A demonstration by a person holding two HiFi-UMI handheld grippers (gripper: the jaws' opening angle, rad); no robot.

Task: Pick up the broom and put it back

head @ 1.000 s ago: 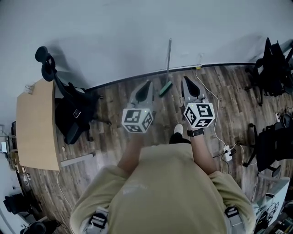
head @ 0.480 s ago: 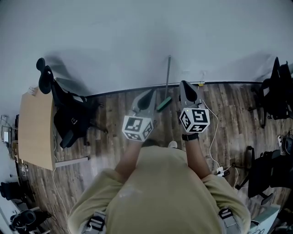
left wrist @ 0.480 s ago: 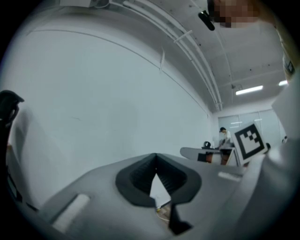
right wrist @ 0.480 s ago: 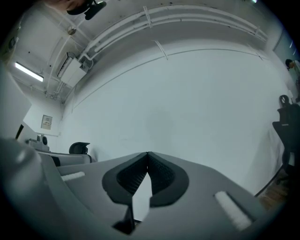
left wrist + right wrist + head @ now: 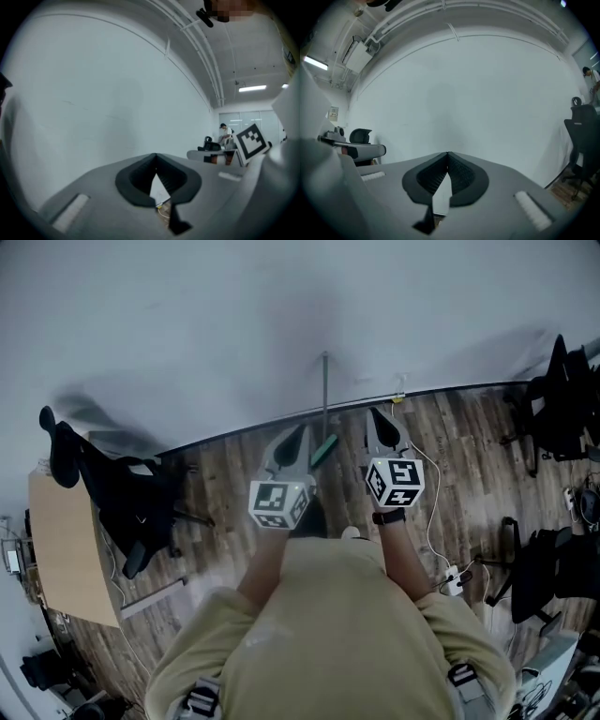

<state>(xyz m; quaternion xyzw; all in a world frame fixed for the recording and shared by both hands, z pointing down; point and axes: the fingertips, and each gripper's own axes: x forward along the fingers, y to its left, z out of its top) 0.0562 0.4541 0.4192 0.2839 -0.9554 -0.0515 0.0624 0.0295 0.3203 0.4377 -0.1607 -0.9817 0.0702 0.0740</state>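
Note:
The broom leans against the white wall in the head view, its grey handle (image 5: 325, 390) upright and its green head (image 5: 323, 450) on the wood floor. My left gripper (image 5: 299, 433) is just left of the green head, shut with nothing in it. My right gripper (image 5: 378, 414) is to the right of the broom, also shut and empty. Neither touches the broom. In the left gripper view the left gripper (image 5: 156, 155) has its tips together before the wall. The right gripper view shows the right gripper (image 5: 447, 153) the same way. Neither gripper view shows the broom.
A black office chair (image 5: 127, 498) and a wooden desk (image 5: 64, 554) stand at the left. More black chairs (image 5: 562, 390) are at the right. A white cable and power strip (image 5: 452, 577) lie on the floor right of me. The white wall (image 5: 281, 315) is close ahead.
I have stepped closer to the wall. Both grippers have come forward towards the broom, which now stands between them. Both stay shut.

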